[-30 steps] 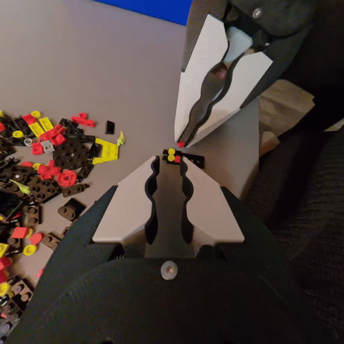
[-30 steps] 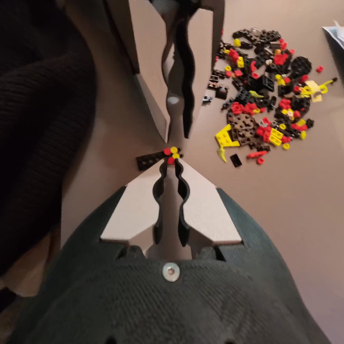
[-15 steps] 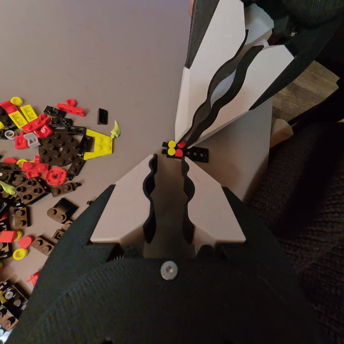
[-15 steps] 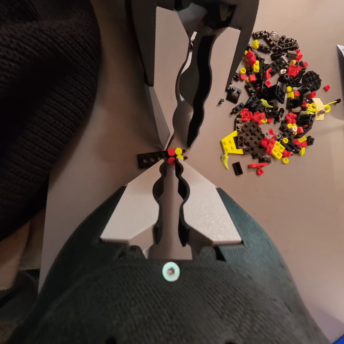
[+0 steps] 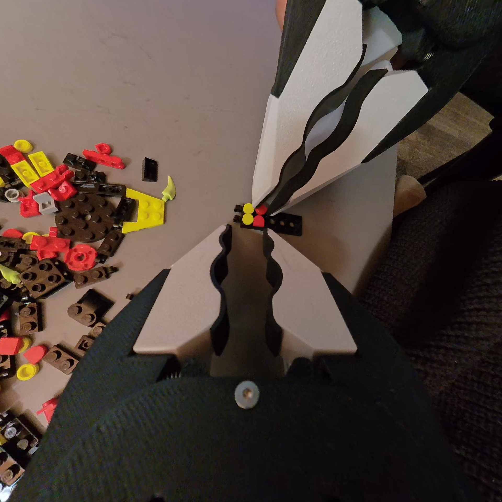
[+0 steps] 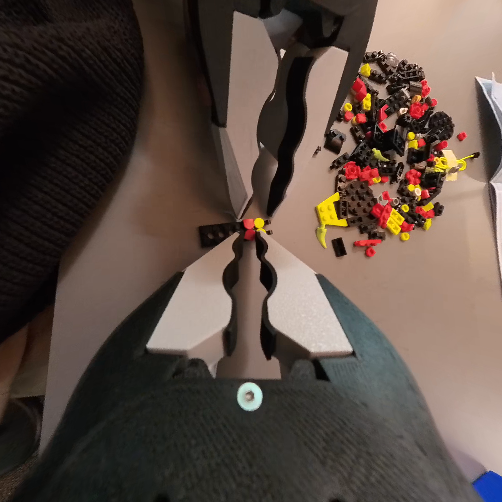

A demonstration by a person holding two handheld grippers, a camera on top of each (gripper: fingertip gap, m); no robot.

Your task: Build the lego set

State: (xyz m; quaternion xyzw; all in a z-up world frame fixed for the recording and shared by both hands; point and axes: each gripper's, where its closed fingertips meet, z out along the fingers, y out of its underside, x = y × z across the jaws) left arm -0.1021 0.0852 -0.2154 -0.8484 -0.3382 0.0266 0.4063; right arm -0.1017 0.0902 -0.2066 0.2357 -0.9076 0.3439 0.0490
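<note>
The small plate assembly (image 5: 267,220) lies on the table (image 5: 163,81) near its edge, between the two grippers' tips: the left gripper (image 5: 245,231) just before it, the right gripper (image 5: 264,207) behind, tips touching its round tiles. The pile of loose pieces (image 5: 62,233) lies well apart to the left.

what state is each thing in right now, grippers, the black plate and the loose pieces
left gripper: open, fingers apart just short of the black plate
right gripper: shut on red tile
black plate: flat on the table, two yellow and two red tiles on one end
loose pieces: scattered pile, unbuilt
</note>
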